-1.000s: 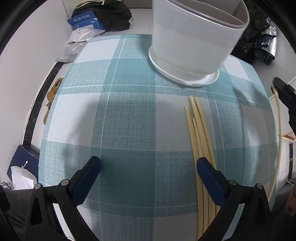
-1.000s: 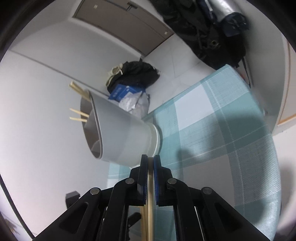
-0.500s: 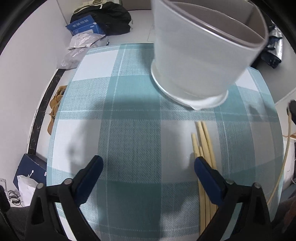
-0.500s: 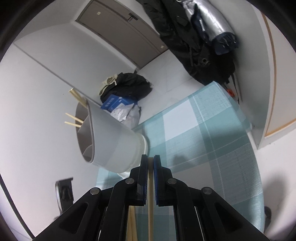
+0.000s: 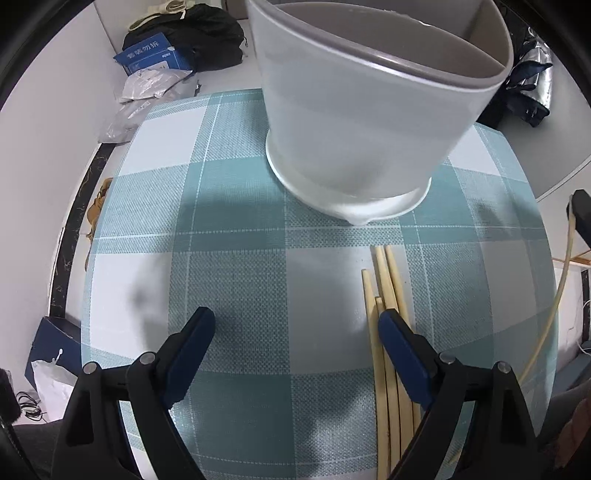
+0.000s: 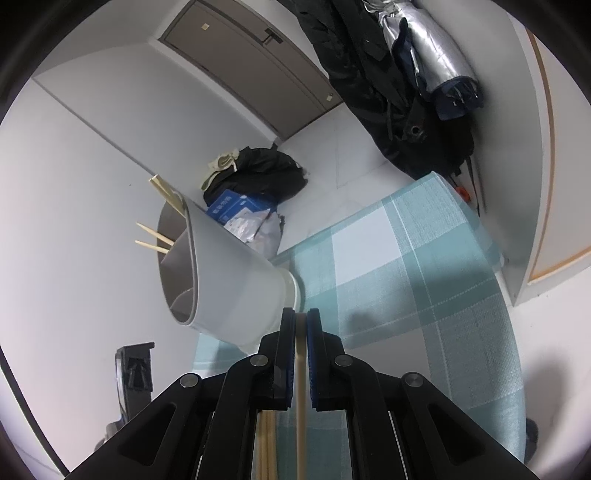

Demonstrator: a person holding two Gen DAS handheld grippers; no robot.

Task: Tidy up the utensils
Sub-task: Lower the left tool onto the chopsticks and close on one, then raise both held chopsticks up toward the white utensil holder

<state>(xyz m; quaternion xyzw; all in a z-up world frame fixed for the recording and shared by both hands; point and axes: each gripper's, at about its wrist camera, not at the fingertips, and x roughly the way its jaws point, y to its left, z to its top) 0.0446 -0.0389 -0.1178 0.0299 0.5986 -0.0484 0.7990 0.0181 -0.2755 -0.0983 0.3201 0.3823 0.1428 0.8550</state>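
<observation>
Several pale wooden chopsticks [image 5: 384, 280] lie side by side on the teal checked tablecloth [image 5: 240, 221]. Behind them stands a white divided utensil holder [image 5: 369, 110]. My left gripper [image 5: 295, 315] points down at the cloth, open wide, with nothing between its fingers; its right finger [image 5: 402, 350] hovers over the chopsticks. My right gripper [image 6: 301, 314] is shut on a single chopstick [image 6: 301, 369], raised above the table beside the holder [image 6: 229, 280]. A few chopsticks [image 6: 159, 236] stick out of the holder. The held chopstick [image 5: 554, 302] also hangs at the left wrist view's right edge.
Beyond the table's far edge, a black bag [image 5: 207, 33], a blue box [image 5: 151, 55] and plastic packets [image 5: 147, 85] lie on the floor. Dark coats and a silver umbrella [image 6: 439, 62] hang by the wall. A closed door [image 6: 251, 62] is behind.
The left gripper has moved toward the holder, which now looms larger, and its fingers stand slightly closer together. The right gripper has rolled a little, still clamped on its chopstick.
</observation>
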